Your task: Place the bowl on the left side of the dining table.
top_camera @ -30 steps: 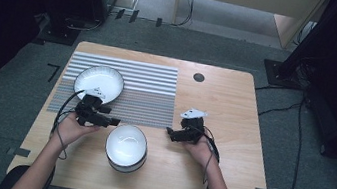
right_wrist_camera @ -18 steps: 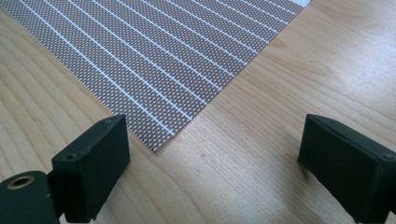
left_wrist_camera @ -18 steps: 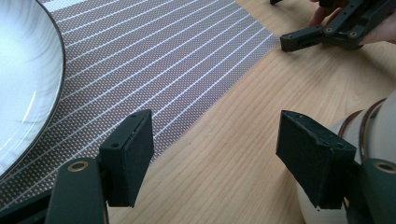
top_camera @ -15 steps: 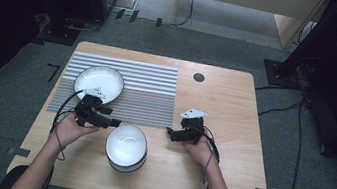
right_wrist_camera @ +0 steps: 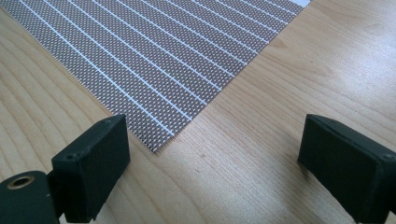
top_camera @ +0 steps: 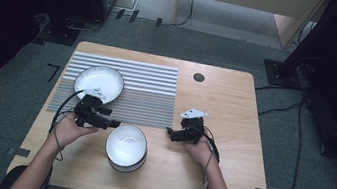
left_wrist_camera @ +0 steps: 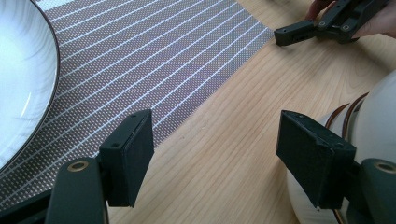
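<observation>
Two bowls sit on the worktop (top_camera: 235, 109), and both look empty. The deep white bowl (top_camera: 126, 147) with a dark band at its foot stands near the front edge, about midway between the hands; the shallower plate-like bowl (top_camera: 99, 82) rests on the striped placemat (top_camera: 146, 91) toward the rear left corner. The left tongs (top_camera: 112, 123) lie level just beside the deep bowl's left side, jaws standing wide apart with nothing between them; in the left gripper view one pad (left_wrist_camera: 312, 156) sits right against the bowl's white wall, though I cannot tell whether it touches. The right tongs (top_camera: 169, 133) rest to the bowl's right, near the placemat's front right corner, jaws likewise spread wide and holding nothing, with bare wood and the mat's corner between them. The deep bowl looks like glazed ceramic: stiff, fairly heavy for its size, smooth and probably slippery, and liable to chip if knocked or dropped. The likeliest hold, I judge, is on the rim, one jaw inside and one outside, since the rounded wall would slide out of a pinch across its sides.
</observation>
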Available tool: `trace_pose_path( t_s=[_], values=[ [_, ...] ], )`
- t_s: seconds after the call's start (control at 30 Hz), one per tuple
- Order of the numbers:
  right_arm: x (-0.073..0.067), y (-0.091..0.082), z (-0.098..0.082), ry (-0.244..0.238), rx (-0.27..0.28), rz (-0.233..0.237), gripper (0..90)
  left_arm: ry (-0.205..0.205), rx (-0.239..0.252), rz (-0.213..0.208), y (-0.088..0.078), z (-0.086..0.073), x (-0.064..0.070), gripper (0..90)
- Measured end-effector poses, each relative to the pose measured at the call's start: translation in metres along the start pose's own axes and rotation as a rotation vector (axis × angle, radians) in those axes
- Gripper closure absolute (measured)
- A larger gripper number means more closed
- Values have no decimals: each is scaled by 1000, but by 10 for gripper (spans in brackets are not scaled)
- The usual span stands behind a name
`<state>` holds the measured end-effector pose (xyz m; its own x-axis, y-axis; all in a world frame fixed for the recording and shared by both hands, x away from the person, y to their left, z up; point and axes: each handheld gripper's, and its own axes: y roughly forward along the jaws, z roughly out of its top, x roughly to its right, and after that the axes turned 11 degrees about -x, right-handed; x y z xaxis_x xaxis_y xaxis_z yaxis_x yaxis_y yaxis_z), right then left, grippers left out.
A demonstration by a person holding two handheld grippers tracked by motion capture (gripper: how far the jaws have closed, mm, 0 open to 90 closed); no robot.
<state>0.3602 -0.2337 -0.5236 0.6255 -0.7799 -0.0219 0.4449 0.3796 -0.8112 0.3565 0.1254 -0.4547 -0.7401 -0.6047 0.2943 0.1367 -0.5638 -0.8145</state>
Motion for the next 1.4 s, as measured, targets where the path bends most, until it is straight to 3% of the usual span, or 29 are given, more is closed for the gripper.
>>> trace_pose_path(
  t_s=[0.83, 1.4],
  values=[
    [0, 0, 0, 2, 1, 0, 83, 11, -23, -34, -15, 4, 11, 281],
    [0, 0, 0, 0, 0, 0, 83, 33, 7, -35, -32, 6, 20, 282]
  ],
)
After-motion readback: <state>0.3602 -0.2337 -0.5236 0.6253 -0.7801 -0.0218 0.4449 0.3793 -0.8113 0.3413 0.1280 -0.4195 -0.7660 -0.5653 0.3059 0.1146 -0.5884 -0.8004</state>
